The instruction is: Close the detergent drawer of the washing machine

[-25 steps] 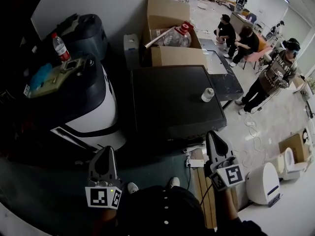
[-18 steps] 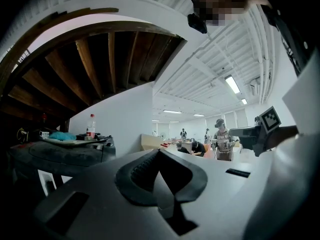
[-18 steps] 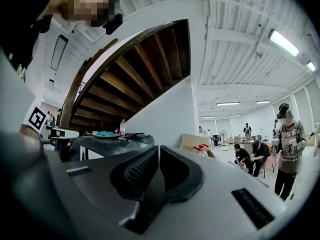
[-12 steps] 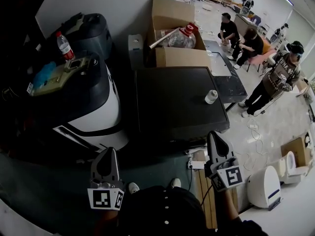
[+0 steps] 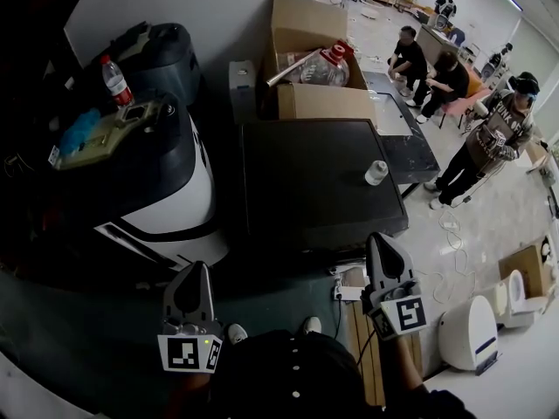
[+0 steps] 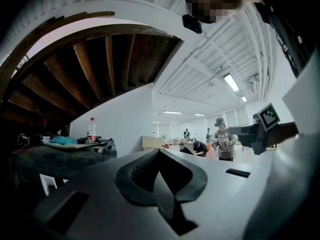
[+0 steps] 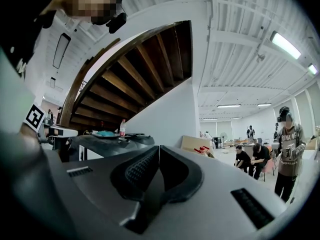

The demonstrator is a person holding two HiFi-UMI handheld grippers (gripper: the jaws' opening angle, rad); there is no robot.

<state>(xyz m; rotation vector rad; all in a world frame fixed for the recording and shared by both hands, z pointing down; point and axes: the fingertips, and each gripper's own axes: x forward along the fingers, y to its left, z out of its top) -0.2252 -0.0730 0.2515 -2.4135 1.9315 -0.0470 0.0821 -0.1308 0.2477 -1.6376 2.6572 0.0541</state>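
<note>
The washing machine (image 5: 166, 190), dark on top with a white front, stands at the left of the head view. I cannot make out its detergent drawer. A tray with a blue cloth (image 5: 77, 133) and a water bottle (image 5: 113, 81) rest on its top. My left gripper (image 5: 194, 267) hovers low in front of the machine, apart from it, shut and empty. My right gripper (image 5: 377, 238) is shut and empty near the front edge of a black cabinet (image 5: 297, 190). The left gripper (image 6: 159, 151) and the right gripper (image 7: 159, 148) each show tips meeting in their own views.
A small white bottle (image 5: 375, 172) stands on the black cabinet. Cardboard boxes (image 5: 306, 24) with a red-capped jug (image 5: 327, 59) sit behind it. Several people (image 5: 489, 138) stand or sit at the right. A power strip (image 5: 349, 291) and a white appliance (image 5: 467, 330) are on the floor.
The head view has shifted slightly, sliding the scene a little to the right. Both grippers stay where they were, still shut.
</note>
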